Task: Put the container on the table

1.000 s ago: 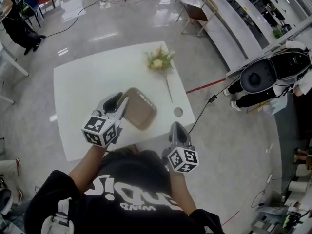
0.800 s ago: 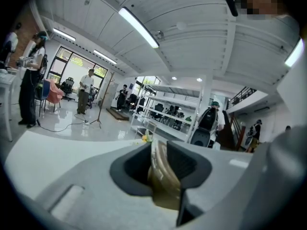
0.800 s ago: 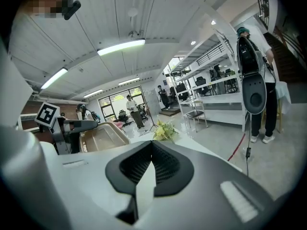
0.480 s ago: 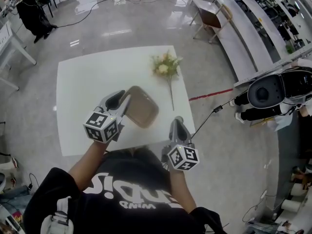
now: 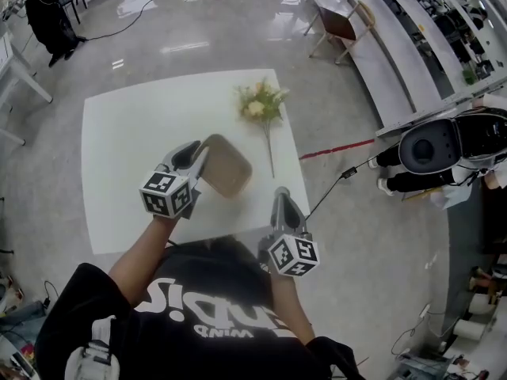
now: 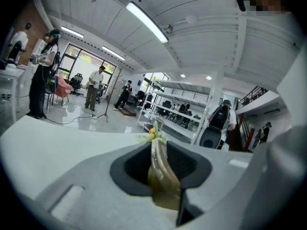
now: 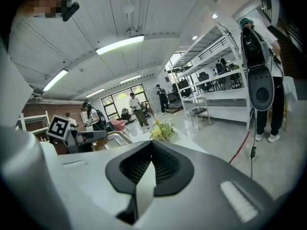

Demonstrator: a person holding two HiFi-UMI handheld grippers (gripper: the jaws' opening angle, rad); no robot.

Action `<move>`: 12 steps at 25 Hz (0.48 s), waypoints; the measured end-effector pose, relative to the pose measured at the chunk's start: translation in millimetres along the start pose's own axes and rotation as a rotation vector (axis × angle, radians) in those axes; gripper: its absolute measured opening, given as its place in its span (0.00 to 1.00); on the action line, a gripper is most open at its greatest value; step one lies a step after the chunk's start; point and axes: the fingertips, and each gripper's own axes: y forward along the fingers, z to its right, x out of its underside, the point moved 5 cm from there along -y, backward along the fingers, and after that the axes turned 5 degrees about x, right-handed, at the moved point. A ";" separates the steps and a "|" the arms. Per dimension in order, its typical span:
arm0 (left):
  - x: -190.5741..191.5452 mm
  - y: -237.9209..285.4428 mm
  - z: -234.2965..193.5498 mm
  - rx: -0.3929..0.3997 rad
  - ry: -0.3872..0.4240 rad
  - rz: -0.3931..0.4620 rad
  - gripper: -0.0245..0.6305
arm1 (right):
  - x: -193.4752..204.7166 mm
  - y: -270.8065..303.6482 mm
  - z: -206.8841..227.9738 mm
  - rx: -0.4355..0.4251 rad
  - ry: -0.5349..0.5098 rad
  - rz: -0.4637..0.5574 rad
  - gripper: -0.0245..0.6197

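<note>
Over the middle of the table (image 5: 127,133) is the container (image 5: 227,167), its left edge between the jaws of the left gripper (image 5: 191,157), the flower bouquet (image 5: 260,104) lies on the table behind it to the right, and the right gripper (image 5: 282,195) hangs at the table's near right edge.

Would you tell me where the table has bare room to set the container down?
The left half of the table is bare, from the left gripper to the left edge. The right side is crowded: flowers, the held container and the right gripper.
</note>
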 end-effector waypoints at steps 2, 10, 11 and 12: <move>5.0 7.6 -6.3 -0.006 -0.007 -0.008 0.19 | -1.0 2.1 1.3 0.001 0.001 0.001 0.04; 21.6 32.6 -32.5 -0.031 -0.067 -0.036 0.19 | 0.6 10.4 4.0 0.004 -0.004 -0.010 0.04; 23.5 34.6 -35.6 -0.035 -0.076 -0.037 0.19 | 0.8 11.1 4.2 0.003 -0.004 -0.012 0.04; 25.3 36.5 -38.6 -0.041 -0.082 -0.040 0.19 | 0.9 11.7 4.5 0.003 -0.004 -0.016 0.04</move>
